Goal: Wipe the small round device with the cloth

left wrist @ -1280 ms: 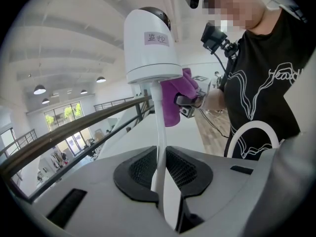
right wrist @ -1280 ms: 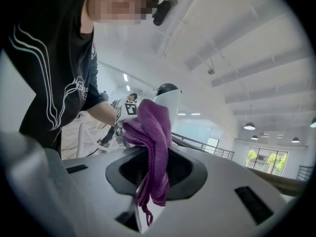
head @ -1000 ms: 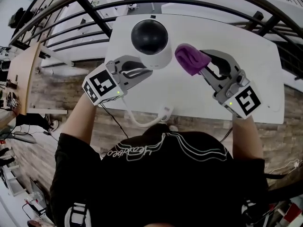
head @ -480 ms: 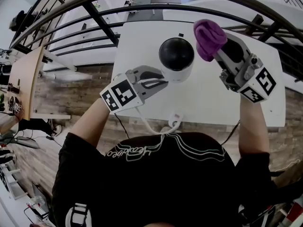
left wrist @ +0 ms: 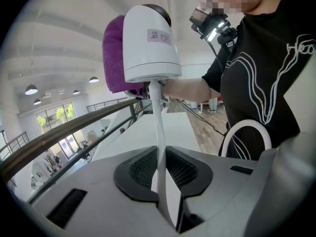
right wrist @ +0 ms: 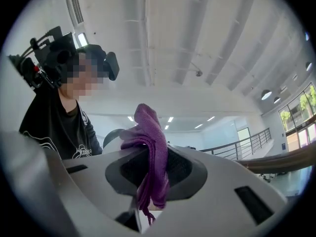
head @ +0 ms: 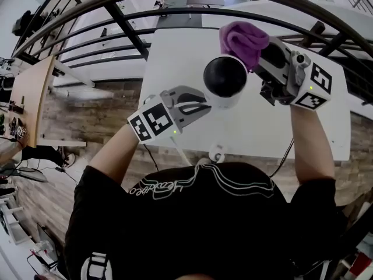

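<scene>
The small round device [head: 224, 77] has a black dome on a white body [left wrist: 150, 43]. Its white cable [left wrist: 159, 127] runs down between the jaws of my left gripper [head: 201, 107], which is shut on it [left wrist: 160, 174]. My right gripper [head: 263, 52] is shut on a purple cloth [head: 243, 41], and the cloth presses against the far upper side of the dome. In the left gripper view the cloth [left wrist: 114, 58] shows behind the device. In the right gripper view the cloth [right wrist: 150, 147] hangs folded between the jaws [right wrist: 148, 169], with a bit of the device [right wrist: 112, 136] behind it.
A white table [head: 175, 51] lies under both grippers, with a black railing [head: 125, 25] beyond its far and left sides. The cable's loose end [head: 215, 154] curls at the table's front edge. Wooden floor [head: 87, 115] shows lower down at the left.
My right gripper has carried the purple cloth from beside the device up onto the far side of its dome. The left gripper has stayed shut on the cable.
</scene>
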### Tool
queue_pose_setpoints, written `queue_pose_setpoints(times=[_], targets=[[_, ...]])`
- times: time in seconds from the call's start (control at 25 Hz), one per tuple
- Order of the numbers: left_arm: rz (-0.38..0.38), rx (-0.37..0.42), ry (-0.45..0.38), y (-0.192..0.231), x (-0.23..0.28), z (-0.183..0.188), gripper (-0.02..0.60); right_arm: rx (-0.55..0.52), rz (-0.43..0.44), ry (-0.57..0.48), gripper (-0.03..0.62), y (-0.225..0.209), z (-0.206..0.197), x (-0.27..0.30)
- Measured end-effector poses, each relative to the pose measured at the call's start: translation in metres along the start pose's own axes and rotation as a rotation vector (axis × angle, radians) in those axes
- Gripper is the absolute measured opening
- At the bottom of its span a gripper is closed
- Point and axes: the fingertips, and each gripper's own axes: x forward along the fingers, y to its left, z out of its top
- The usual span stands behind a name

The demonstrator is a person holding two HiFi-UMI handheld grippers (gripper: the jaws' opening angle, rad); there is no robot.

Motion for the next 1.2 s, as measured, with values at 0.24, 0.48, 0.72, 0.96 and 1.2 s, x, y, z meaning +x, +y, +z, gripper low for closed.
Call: queue_pose_setpoints(times=[0.24,0.48,0.72,0.96,1.2], targets=[[-0.006,-0.009,0.001,0.000,0.001,0.000,0.060,0.066,0.108,0.009,0.072,0.002,-0.006,0.011],[-0.012,-0.011,0.002,-0.001,0.003,0.000,0.060,0.090,0.183,0.070,0.072,0.009,-0.022,0.019],[-0.003,-0.011,0.013,0.000,0.003,-0.003,0.060,0.099,0.199,0.100,0.072,0.007,-0.034,0.019],[0.004,-0.008,0.015,-0.001,0.000,0.001,0.060,0.122,0.187,0.129,0.072,0.006,-0.042,0.015],[0.005,-0.010,0.019,0.000,0.003,-0.001,0.060,0.129,0.165,0.176,0.072,0.003,-0.067,-0.002]])
